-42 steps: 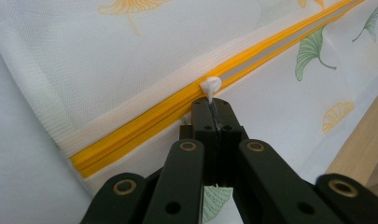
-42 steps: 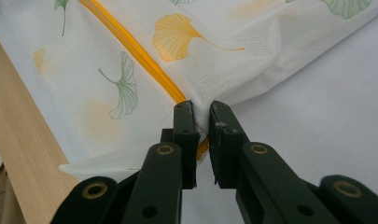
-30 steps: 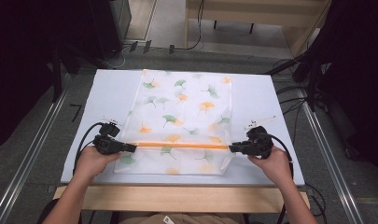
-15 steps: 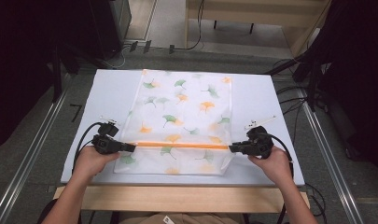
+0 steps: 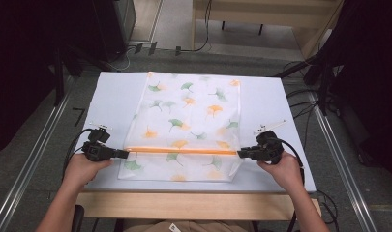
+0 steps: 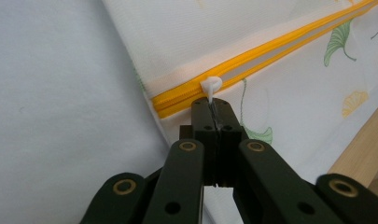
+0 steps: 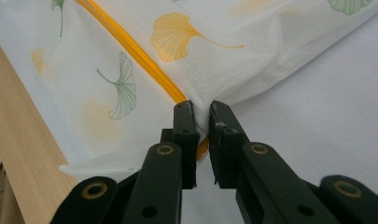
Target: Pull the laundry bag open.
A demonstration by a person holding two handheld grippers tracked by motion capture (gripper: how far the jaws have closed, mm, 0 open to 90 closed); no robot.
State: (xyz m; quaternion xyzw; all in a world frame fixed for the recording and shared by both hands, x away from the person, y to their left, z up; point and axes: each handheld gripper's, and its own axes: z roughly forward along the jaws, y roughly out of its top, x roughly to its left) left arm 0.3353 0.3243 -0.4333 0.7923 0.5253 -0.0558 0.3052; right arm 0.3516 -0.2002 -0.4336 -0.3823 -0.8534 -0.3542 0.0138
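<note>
One orange zipper (image 5: 181, 150) decides the next move: it runs straight across the near part of the mesh bag (image 5: 188, 116), parallel to the front edge of the surface (image 5: 111, 96), with a hand-held gripper at each end. The bag, white with green and orange leaf prints, lies flat in the middle of the surface, its long side stretching away from the person. At the zipper's left end sits the white pull tab (image 6: 211, 87), and the left hand-held gripper (image 6: 215, 106) has its jaws pressed together on that tab. So the travel open to the slider is rightward, along the zipper's long axis toward the other hand. There the right hand-held gripper (image 7: 201, 112) pinches the bag's right edge, a fold of mesh and zipper end between its jaws. The left hand is plainly the one nearer the slider; the right looks set to anchor the fabric.
</note>
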